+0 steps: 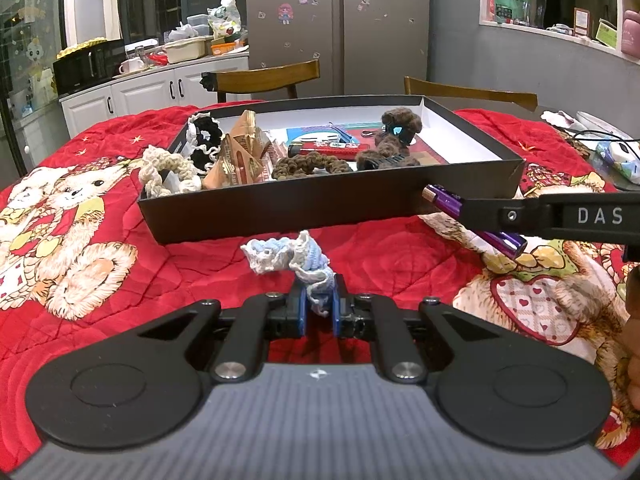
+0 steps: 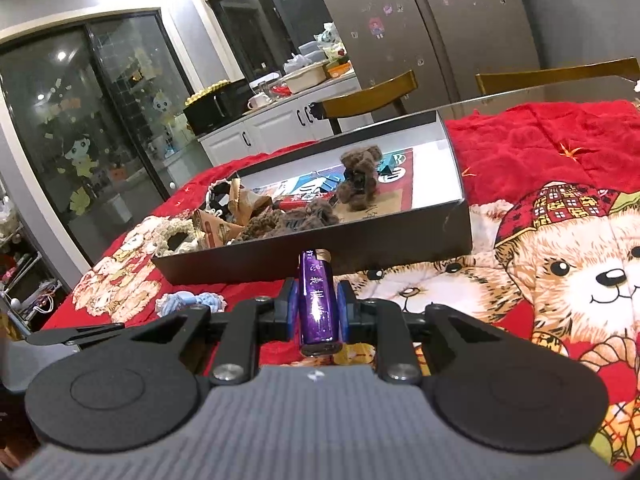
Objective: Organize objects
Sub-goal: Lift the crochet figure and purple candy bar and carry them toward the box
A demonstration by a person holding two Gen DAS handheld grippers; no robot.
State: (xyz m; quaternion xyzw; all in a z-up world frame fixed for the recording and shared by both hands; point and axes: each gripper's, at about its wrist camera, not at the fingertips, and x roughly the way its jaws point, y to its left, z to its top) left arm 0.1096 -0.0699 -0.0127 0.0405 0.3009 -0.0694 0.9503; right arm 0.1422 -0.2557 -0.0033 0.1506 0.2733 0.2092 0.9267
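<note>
A shallow black box [image 1: 280, 208] with a white inside lies on the red bear-print quilt. It holds brown, black and cream crocheted scrunchies, folded paper packets and a red lighter. My left gripper [image 1: 319, 294] is shut on a blue-and-white crocheted scrunchie [image 1: 288, 256], which trails onto the quilt just in front of the box. My right gripper [image 2: 318, 300] is shut on a purple lighter [image 2: 318, 300], its metal top pointing toward the box's near wall [image 2: 320, 256]. In the left wrist view the purple lighter [image 1: 444, 204] shows clamped in the right gripper's finger at the box's front right corner.
Two wooden chairs [image 1: 268, 78] stand behind the table. A cluttered white counter [image 1: 160, 76] is at the back left, and a grey fridge [image 1: 340, 20] stands behind. Cables and small white items [image 1: 600, 140] lie at the table's far right.
</note>
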